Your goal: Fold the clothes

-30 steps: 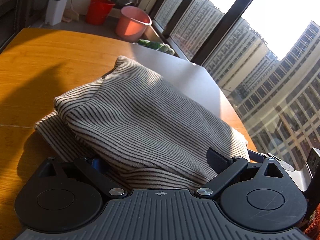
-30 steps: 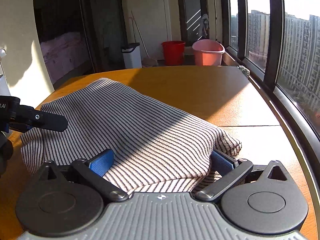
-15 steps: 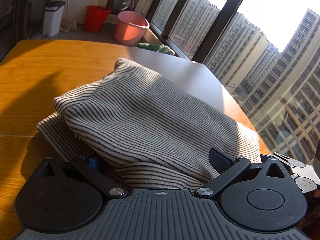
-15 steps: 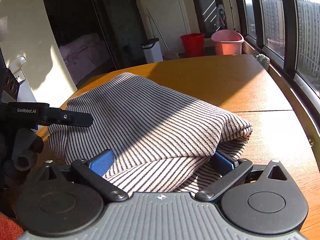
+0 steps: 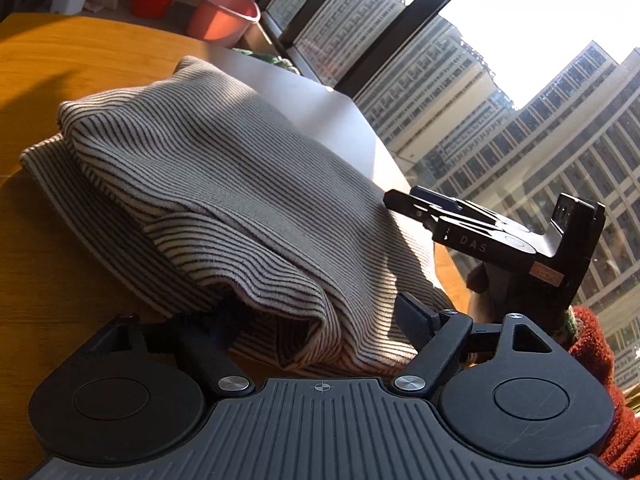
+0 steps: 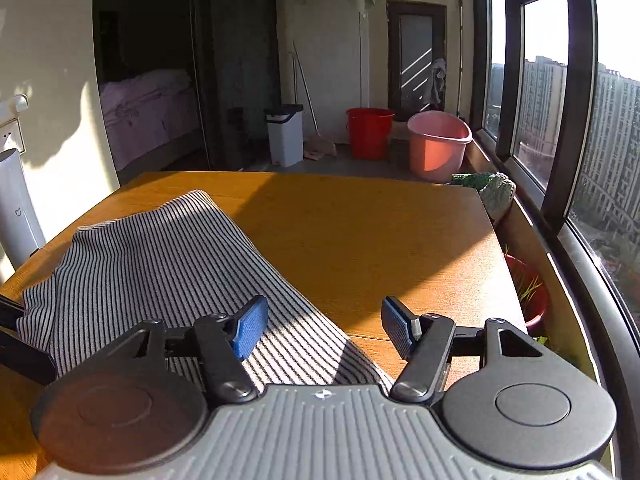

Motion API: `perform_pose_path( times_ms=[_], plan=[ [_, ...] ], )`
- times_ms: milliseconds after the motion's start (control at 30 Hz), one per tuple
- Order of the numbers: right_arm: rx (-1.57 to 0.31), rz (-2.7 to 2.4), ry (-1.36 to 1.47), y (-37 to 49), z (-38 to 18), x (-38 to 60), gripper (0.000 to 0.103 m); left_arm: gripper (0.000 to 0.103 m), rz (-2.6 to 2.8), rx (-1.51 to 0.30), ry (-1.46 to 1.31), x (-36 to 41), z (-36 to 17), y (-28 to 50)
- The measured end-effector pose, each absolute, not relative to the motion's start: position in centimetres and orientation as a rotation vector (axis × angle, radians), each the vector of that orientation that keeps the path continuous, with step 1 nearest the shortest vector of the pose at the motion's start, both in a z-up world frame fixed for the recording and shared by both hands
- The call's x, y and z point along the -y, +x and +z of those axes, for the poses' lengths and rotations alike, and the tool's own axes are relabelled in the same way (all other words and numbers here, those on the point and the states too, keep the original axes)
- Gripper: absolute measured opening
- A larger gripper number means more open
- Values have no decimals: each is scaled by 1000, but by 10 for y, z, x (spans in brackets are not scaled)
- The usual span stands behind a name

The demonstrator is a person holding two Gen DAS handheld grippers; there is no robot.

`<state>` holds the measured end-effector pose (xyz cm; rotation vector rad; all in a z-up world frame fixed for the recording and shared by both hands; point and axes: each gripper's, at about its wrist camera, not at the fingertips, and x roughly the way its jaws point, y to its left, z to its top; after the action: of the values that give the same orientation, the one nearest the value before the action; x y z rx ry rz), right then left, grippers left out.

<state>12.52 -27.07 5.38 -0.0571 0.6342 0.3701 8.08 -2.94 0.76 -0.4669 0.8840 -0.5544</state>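
A: Lying folded on the desk [image 6: 360, 232], one striped garment [image 5: 224, 184] bulged between the left gripper [image 5: 320, 320]'s jaws, which had just been closing partway without clamping it.

B: Why was the right gripper [image 6: 320, 328] offset?

A: Its jaws, also just closing, stood half open and empty, the garment's edge under the left one, seemingly seeking a corner. Two buckets [image 6: 400, 140] stood beyond.
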Motion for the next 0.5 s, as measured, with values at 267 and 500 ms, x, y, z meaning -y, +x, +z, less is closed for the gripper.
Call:
perform_pose_path(
  times_ms=[267,500],
  plan=[
    [-664,426,-45,80,46,254,64,54,-480,-851,-385,14,8,130],
    [-651,544,-125,50,47,214,82,59,-382,-808,-318,9,16,150]
  ],
)
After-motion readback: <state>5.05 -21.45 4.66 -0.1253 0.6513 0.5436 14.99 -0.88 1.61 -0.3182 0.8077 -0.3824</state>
